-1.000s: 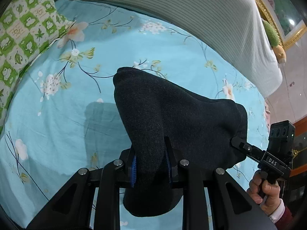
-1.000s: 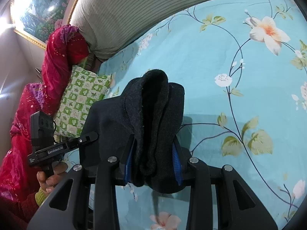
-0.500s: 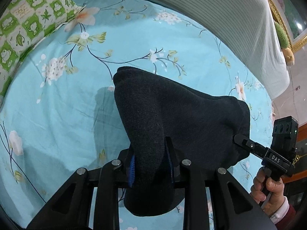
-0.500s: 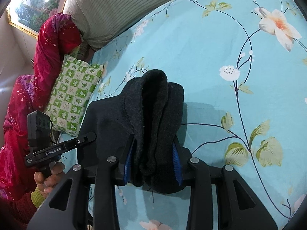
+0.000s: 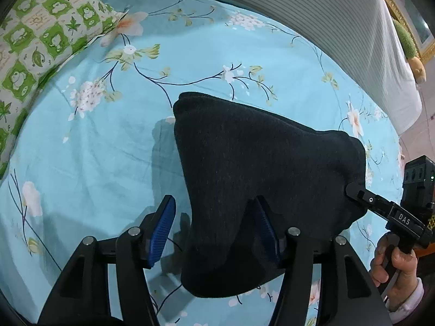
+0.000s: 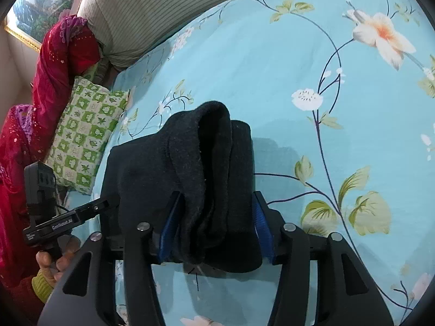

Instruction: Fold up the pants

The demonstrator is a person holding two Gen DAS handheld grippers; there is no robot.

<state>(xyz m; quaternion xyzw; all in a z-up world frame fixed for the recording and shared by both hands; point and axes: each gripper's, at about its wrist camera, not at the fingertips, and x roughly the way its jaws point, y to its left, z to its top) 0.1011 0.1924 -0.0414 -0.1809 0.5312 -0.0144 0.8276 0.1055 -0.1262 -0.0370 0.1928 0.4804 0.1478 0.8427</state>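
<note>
The dark folded pants (image 5: 258,179) lie bunched on the blue floral bedsheet (image 5: 89,163). My left gripper (image 5: 214,212) is open: its left blue pad (image 5: 160,228) stands clear of the cloth, while the right pad (image 5: 267,231) still touches the pants' near end. My right gripper (image 6: 214,214) holds the other end of the pants (image 6: 206,168), whose thick folded edge fills the space between its blue pads. The right gripper also shows in the left wrist view (image 5: 353,188) at the pants' right corner, and the left gripper shows in the right wrist view (image 6: 108,202).
A green checked pillow (image 5: 40,35) lies at the bed's far left. A striped grey bolster (image 5: 312,21) runs along the back. A red blanket (image 6: 54,62) is piled beyond the pillow. A framed picture (image 6: 35,8) hangs on the wall.
My left gripper has opened: its pads were shut on the pants' end and now stand apart. The right gripper's pads have spread slightly around the cloth. The pants have sunk toward the sheet.
</note>
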